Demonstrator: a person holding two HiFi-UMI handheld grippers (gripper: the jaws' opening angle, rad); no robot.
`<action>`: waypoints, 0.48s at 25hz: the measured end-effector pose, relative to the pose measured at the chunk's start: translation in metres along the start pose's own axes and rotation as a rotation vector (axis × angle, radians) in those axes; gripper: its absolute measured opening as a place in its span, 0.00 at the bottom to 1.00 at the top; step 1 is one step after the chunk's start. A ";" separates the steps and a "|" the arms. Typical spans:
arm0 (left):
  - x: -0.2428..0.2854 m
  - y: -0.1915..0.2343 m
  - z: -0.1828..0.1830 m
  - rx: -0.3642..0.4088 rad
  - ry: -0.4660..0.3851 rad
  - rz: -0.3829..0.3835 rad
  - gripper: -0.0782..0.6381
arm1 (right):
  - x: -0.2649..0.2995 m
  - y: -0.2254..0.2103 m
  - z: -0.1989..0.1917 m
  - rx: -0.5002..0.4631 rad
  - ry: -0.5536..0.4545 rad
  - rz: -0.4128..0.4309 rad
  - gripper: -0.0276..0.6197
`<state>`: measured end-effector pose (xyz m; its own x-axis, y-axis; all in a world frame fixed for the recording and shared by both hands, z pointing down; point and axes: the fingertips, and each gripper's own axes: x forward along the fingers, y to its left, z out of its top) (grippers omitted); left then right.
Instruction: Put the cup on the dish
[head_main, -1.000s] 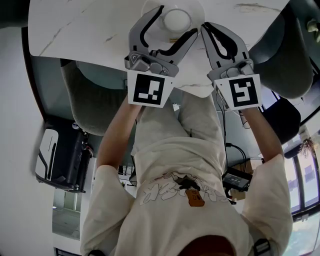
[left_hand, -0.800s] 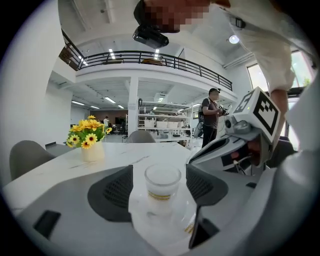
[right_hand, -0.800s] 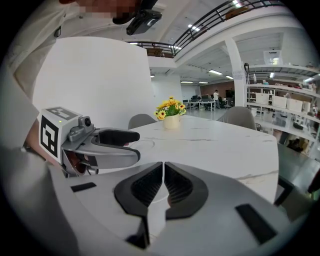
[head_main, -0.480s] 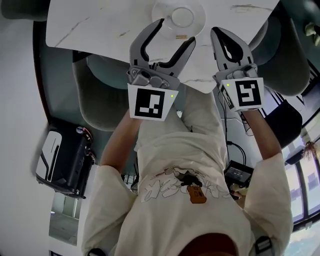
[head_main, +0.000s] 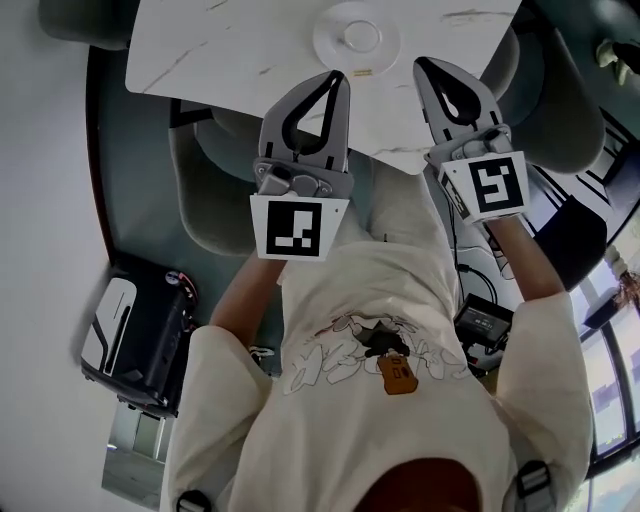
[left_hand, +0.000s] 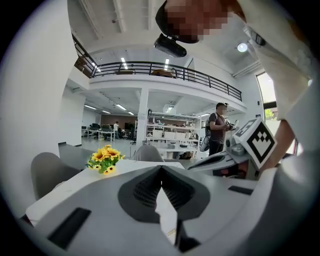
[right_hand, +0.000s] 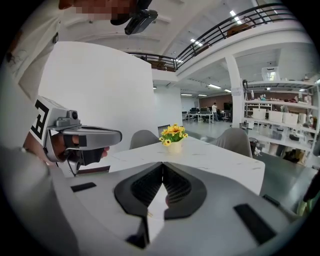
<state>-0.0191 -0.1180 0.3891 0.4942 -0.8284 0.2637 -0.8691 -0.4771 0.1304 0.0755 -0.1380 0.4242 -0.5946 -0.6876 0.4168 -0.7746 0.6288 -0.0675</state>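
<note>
Head view: cup (head_main: 360, 37) sits upright in the middle of the dish (head_main: 326, 42), on the white marbled tabletop (head_main: 230, 50) near its far edge. A small brownish item (head_main: 362, 72) lies on the tabletop just beside the dish's near rim; too small to identify. Left gripper (head_main: 338, 80) is held over the near edge of the tabletop, well apart from the dish. Its jaws are closing and meet at the tips, clenched on nothing. Left gripper view confirms this: ribbed pads (left_hand: 150, 190) converge to contact at the tip, with only tabletop visible in the gap below. Right gripper (head_main: 426, 66) is at the same height on the other side, near the dish but not touching it. Its jaws are likewise clenched tip to tip and empty, as the right gripper view shows (right_hand: 162, 165). Both gripper views show a pot of yellow flowers (right_hand: 173, 134) on the tabletop. Grey chair (head_main: 205, 195) is tucked beneath the tabletop's left side. A person (left_hand: 218, 127) stands in the background of the left gripper view.
</note>
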 end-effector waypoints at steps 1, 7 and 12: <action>-0.004 -0.002 0.006 -0.007 -0.002 -0.003 0.11 | -0.004 0.001 0.005 0.000 -0.006 -0.003 0.05; -0.029 -0.014 0.036 -0.037 -0.019 -0.022 0.11 | -0.032 0.015 0.034 0.013 -0.038 -0.007 0.05; -0.049 -0.032 0.057 -0.032 -0.044 -0.056 0.11 | -0.060 0.034 0.048 0.016 -0.028 0.033 0.05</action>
<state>-0.0148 -0.0791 0.3171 0.5417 -0.8132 0.2130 -0.8399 -0.5138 0.1746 0.0747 -0.0925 0.3534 -0.6256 -0.6766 0.3884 -0.7576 0.6456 -0.0956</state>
